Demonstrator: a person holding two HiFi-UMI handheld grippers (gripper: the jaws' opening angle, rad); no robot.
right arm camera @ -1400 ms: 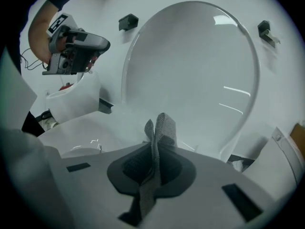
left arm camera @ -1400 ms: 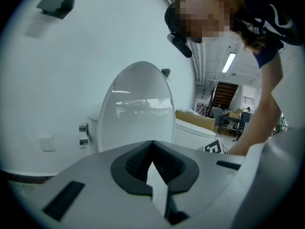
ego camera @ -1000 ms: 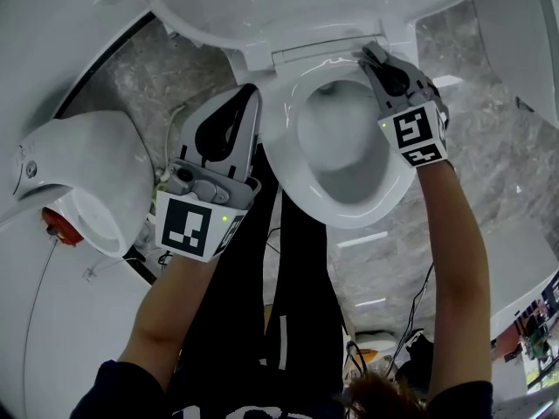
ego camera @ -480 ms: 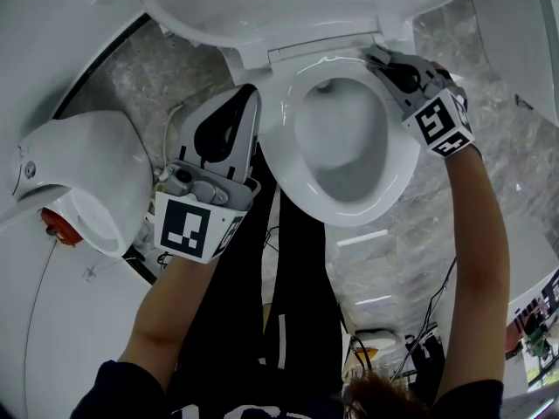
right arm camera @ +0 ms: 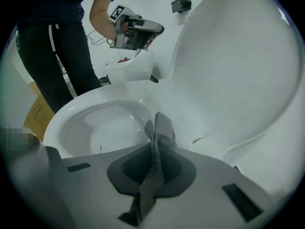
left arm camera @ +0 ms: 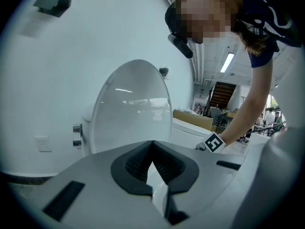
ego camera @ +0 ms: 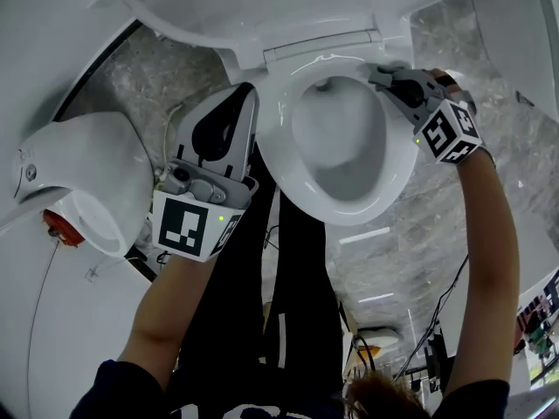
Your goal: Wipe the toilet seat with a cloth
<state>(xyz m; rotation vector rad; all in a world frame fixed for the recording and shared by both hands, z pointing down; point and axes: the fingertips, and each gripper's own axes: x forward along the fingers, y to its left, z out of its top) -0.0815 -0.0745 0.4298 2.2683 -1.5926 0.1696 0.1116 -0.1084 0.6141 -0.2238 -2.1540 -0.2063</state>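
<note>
Right gripper (ego camera: 385, 76) is clamped on a grey cloth (right arm camera: 160, 127), with a tuft sticking out past the jaws. Its tip is at the rear right of the toilet seat (ego camera: 281, 151), close to the hinge under the raised lid (ego camera: 288, 3). Whether the cloth actually touches the seat cannot be told. Left gripper (ego camera: 247, 95) is jaws together, empty, off the seat's left side and near the rim. Wiping looks under way at the back corner. No visible wet trail, so the done part is unclear, and the front and left of the ring probably remain.
</note>
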